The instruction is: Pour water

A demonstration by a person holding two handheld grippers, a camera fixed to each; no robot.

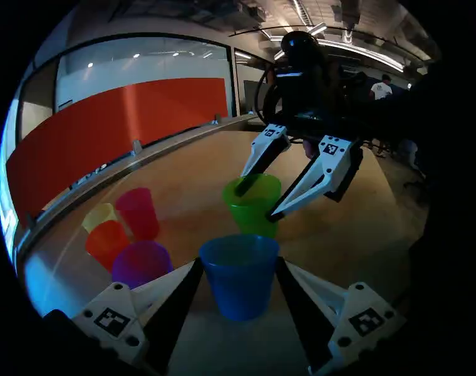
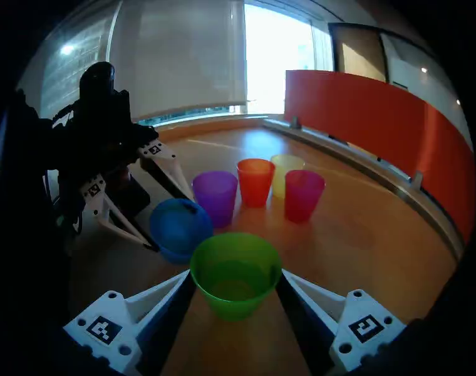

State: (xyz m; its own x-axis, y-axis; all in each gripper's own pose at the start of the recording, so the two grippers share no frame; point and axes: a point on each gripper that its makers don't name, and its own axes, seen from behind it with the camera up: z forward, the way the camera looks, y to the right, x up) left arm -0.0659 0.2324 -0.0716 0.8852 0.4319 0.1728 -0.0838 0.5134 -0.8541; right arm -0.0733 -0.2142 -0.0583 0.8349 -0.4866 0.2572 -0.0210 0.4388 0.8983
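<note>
So this is the two-cup setup right before a pour, as far as I can judge. The left gripper (image 1: 240, 263) has its fingers closed in on both sides of the blue cup (image 1: 240, 279), pinching it low on the wall so the rim is clear. The right gripper (image 2: 236, 276) does the same with the green cup (image 2: 236, 272), a finger pressed on each flank. Neither pair is spread wider than its cup.

The two held cups are near each other over the wooden table (image 2: 363, 244), blue just to the left of green in the right gripper view, rims close but not touching. That closeness makes sense: one has to tip into the other. Which is the pourer I can't tell. The green one's bottom looks paler, maybe a little liquid, but I wouldn't swear to it.

The spare cups sit bunched farther back: purple cup (image 2: 215, 195), orange cup (image 2: 255, 180), yellow cup (image 2: 285, 172), pink cup (image 2: 302, 194). They're parked out of the way, though the purple one is near the blue, so a sloppy tilt could bump it.
</note>
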